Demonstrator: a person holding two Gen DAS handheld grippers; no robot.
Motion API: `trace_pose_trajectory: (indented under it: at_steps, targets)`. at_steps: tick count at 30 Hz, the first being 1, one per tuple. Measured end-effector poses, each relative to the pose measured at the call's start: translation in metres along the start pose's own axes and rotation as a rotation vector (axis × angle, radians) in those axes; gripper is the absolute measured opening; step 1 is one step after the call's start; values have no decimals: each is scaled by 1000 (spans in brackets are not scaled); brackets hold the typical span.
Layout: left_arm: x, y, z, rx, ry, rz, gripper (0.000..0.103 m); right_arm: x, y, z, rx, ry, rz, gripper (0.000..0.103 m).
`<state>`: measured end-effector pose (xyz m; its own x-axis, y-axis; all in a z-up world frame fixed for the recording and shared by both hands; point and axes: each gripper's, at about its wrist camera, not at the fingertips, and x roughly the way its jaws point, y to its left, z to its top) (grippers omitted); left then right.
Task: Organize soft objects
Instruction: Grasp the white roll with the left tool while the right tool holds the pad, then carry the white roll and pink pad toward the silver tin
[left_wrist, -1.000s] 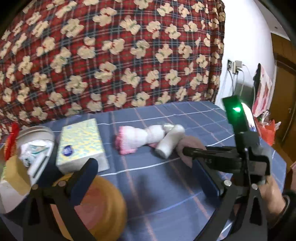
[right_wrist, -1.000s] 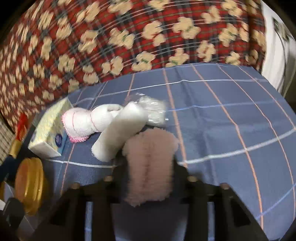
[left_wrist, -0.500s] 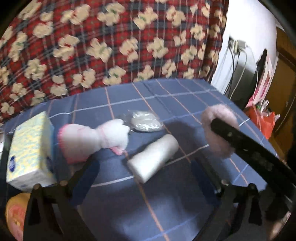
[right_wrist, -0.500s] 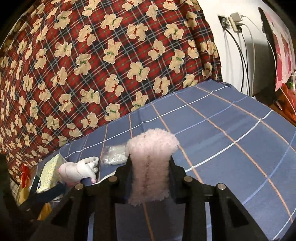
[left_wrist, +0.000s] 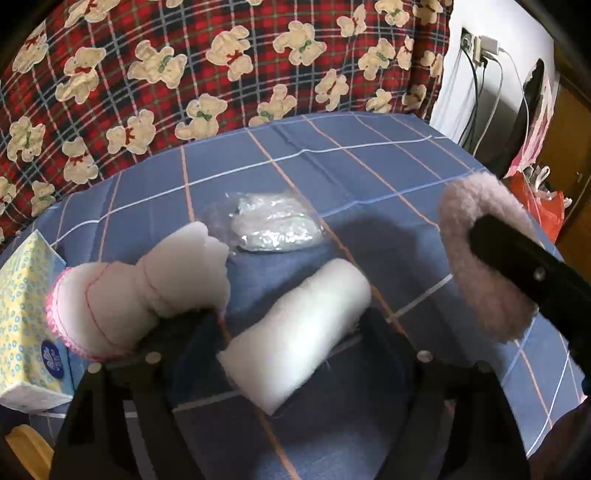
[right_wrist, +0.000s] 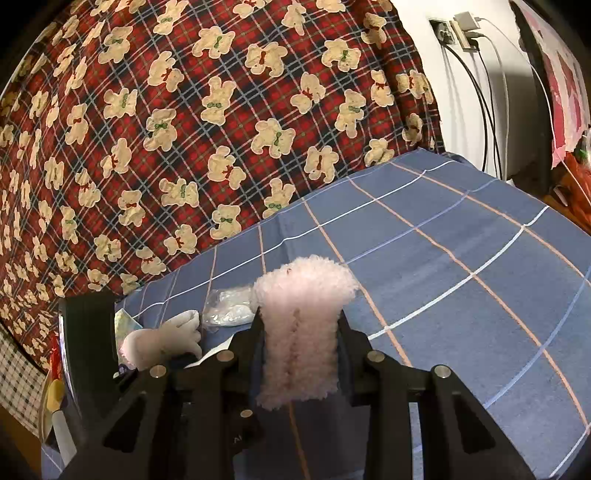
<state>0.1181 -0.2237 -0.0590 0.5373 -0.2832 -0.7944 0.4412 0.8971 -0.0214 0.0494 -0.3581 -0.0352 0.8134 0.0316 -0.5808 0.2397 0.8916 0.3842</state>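
A white fleece roll (left_wrist: 295, 328) lies slantwise on the blue checked tablecloth (left_wrist: 351, 166). My left gripper (left_wrist: 291, 325) straddles it, one finger at each side. The jaws are closing and I see no pad pressing on the roll. My right gripper (right_wrist: 299, 321) is shut on a fluffy pink pad (right_wrist: 301, 332), held above the cloth. In the left wrist view the pink pad (left_wrist: 476, 258) hangs at the right. A white and pink plush bundle (left_wrist: 140, 295) lies left of the roll. A clear bag of white stuffing (left_wrist: 273, 225) lies behind the roll.
A yellow tissue box (left_wrist: 26, 314) stands at the table's left edge, a wooden object (left_wrist: 26, 450) below it. A red plaid blanket with bears (right_wrist: 221, 129) rises behind the table. Cables and a wall socket (right_wrist: 461, 29) are at the far right.
My left gripper came forward and down over the white roll, and its jaws narrowed around it. My right gripper lifted the pink pad off the cloth and carried it right.
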Motion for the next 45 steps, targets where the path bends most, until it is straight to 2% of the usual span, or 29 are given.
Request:
trace_pose_trajectory:
  at_steps: [3, 8, 11, 15, 17, 27, 33, 45]
  targets:
    - [-6, -1, -2, 13, -13, -14, 52, 1, 1, 0, -4, 1, 2, 35]
    - [-12, 1, -6, 10, -26, -103, 46, 2, 0, 0, 1, 1, -4, 35]
    - [-25, 4, -14, -8, -64, -182, 31, 1, 0, 1, -3, -10, -10, 35]
    - [-53, 5, -27, 7, -169, -241, 31, -4, -2, 3, -2, -49, -13, 35]
    - [-61, 4, -30, 12, -204, -245, 31, -9, -3, 4, -5, -80, -26, 35]
    - [-91, 25, -43, -77, -325, -331, 31, -15, 3, 4, -51, -142, -71, 35]
    - [-105, 31, -52, -66, -375, -261, 31, -20, 16, -1, -123, -191, -111, 35]
    - [-132, 54, -74, -76, -450, -249, 31, -39, 43, -19, -173, -262, -145, 35]
